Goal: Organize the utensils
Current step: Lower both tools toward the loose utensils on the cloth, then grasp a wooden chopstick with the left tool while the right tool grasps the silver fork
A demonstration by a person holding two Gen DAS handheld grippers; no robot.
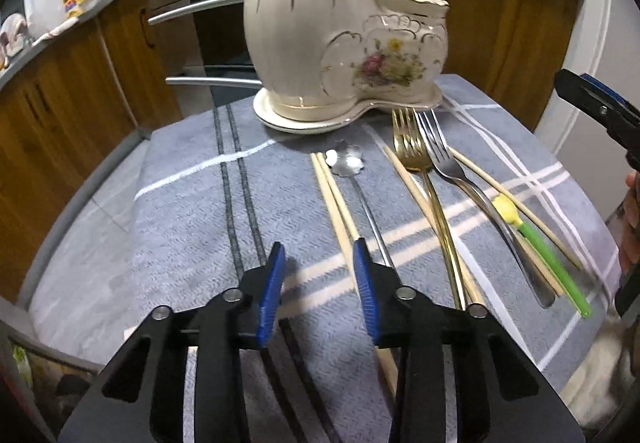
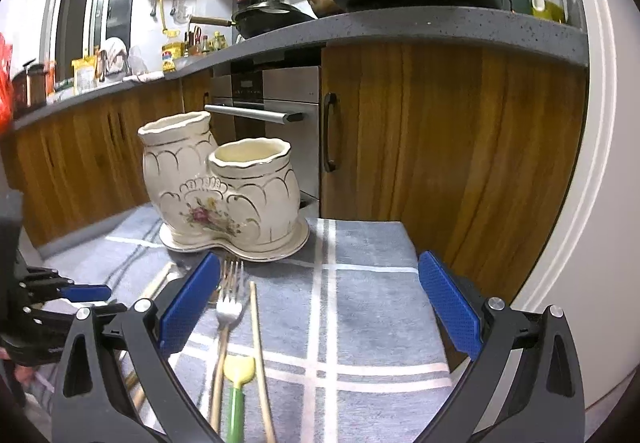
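- While the left gripper [image 1: 320, 255] points down at the grey cloth [image 1: 192, 211], its 2 blue pads stand partly apart with only cloth between them.
- The 2 chopsticks [image 1: 334, 195] lie just past its right pad, and the spoon [image 1: 348, 163] lies right beside them.
- Further to its right lie the gold fork [image 1: 416, 159], the silver fork [image 1: 444, 159] and a green stick with a yellow tip [image 1: 532, 239].
- The white holder with 2 cups [image 1: 320, 39] stands on its plate, straight ahead and beyond the utensils.
- The right gripper [image 2: 320, 299] is spread wide and holds nothing.
- Below it, near its left pad, lie the forks and the green stick, and the holder is ahead to its left.
- The cloth covers the counter.
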